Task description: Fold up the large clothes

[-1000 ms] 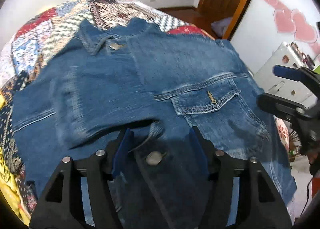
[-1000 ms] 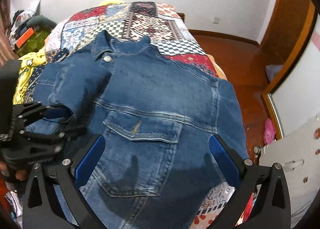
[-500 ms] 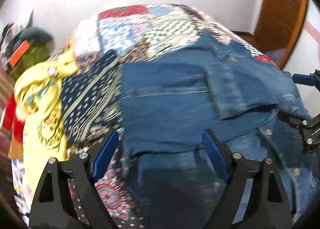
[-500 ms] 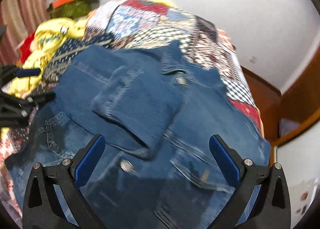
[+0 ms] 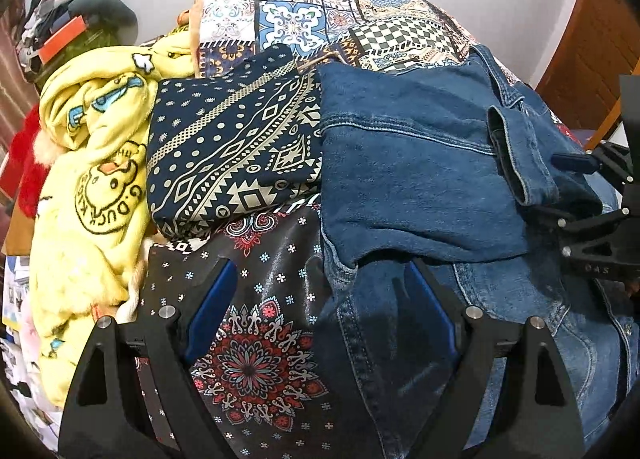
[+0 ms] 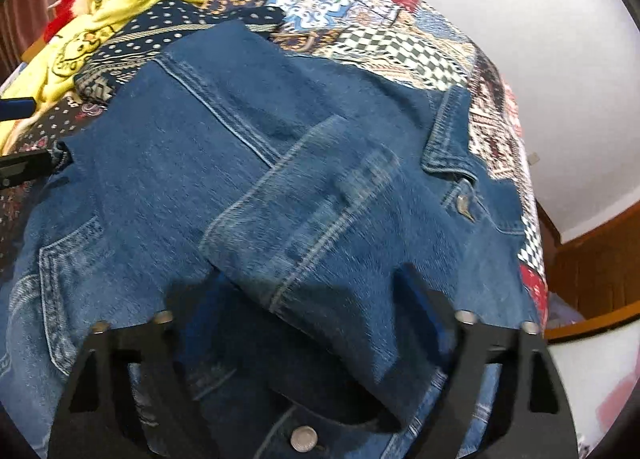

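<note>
While the patchwork-print bedspread [image 5: 320, 15] carries everything, we treat it as our flat base: the big blue denim jacket [image 6: 248, 187] lies face up across it, collar toward the far wall, w/ one sleeve already laid over the chest. Beside it, on the left, sit a navy geometric-print folded cloth [image 5: 236, 147] and a crumpled yellow duck-print fleece [image 5: 88, 163], both near the jacket's side edge, so we keep the fold from dragging into them. Our read: the step in hand is tucking the left side panel inward. The left gripper [image 5: 320, 311] hangs w/ its blue pads wide apart and nothing between them, straddling the jacket's side seam near the hem; the right gripper [image 6: 312, 323] also stands spread, empty, low over the folded sleeve's cuff end, approx mid-chest. To do it well, we'd bite the side seam thru both layers, not just the top one, lift only enough to clear, then carry it across parallel to the button line. The right tool should prob. pin the folded sleeve [image 6: 320, 211] so it doesn't slide. Denim is stiff & heavy; a shallow pinch may slip. The small metal collar button [image 6: 464, 205] gives us a centre-line ref.
</note>
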A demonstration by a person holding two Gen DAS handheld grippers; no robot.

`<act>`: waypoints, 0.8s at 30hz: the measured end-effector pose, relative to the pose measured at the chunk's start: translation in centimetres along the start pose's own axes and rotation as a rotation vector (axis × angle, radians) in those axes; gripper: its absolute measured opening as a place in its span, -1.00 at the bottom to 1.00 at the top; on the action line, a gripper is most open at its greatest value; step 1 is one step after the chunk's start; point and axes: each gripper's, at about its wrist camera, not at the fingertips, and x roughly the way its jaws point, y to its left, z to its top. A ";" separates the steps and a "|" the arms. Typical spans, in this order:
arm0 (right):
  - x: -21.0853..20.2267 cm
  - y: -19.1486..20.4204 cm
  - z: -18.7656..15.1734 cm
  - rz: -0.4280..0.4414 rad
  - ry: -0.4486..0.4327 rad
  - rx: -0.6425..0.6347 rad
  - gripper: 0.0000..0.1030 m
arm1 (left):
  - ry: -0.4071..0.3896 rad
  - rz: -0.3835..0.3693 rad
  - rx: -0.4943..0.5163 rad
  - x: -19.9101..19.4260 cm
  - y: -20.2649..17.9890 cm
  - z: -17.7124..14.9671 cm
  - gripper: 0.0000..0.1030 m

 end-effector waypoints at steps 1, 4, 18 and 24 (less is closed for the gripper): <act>-0.2 0.0 0.1 0.008 -0.011 -0.002 0.20 | -0.001 -0.001 -0.002 0.0 0.0 0.1 0.65; -0.8 -0.1 0.1 0.070 -0.025 0.015 -0.48 | -0.009 -0.006 0.002 -0.3 -0.5 0.4 0.65; -8.3 -9.9 -3.6 0.118 -0.243 0.464 -0.75 | -0.040 -0.055 0.050 0.1 -5.8 3.9 0.65; -8.5 -13.3 -8.1 0.109 -0.242 0.622 -0.76 | 0.046 -0.029 0.067 3.4 -6.9 2.6 0.65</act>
